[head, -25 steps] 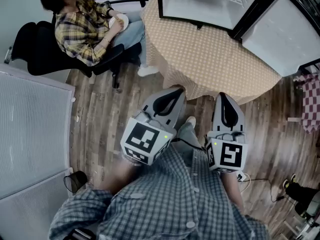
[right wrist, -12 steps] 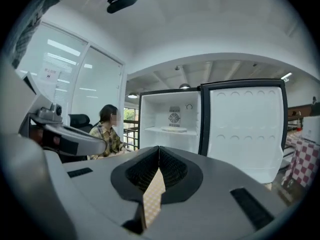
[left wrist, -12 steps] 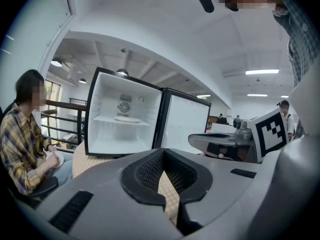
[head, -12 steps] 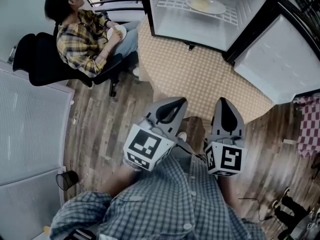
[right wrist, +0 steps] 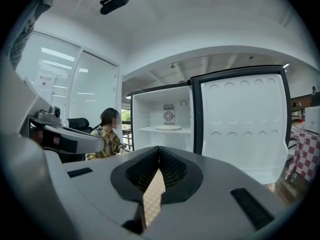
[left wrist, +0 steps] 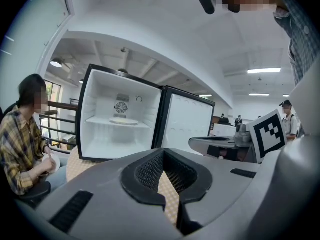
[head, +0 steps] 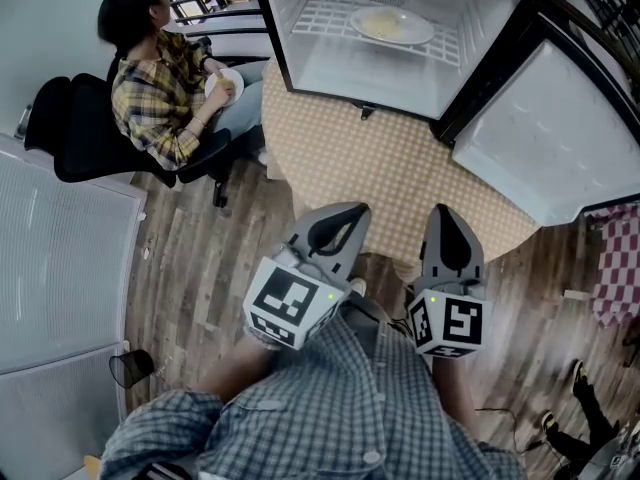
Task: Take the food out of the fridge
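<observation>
Left gripper (head: 352, 211): my jaws are closed together, nothing between them | Right gripper (head: 443, 213): my jaws closed too, empty | Plate of food (head: 392, 25): on the shelf (head: 325, 15) inside the open fridge (head: 283, 38), well apart from both my grippers | Fridge: stands on the table (head: 400, 173) with checked cloth

My shirt (head: 340, 408) is blue-grey check, buttoned. My left gripper (head: 335, 226) and right gripper (head: 450, 230) are grey shells with black ribbed pads (left wrist: 149, 171). Each has a cube (head: 290, 298) of black-and-white squares with what looks like a green light.
</observation>
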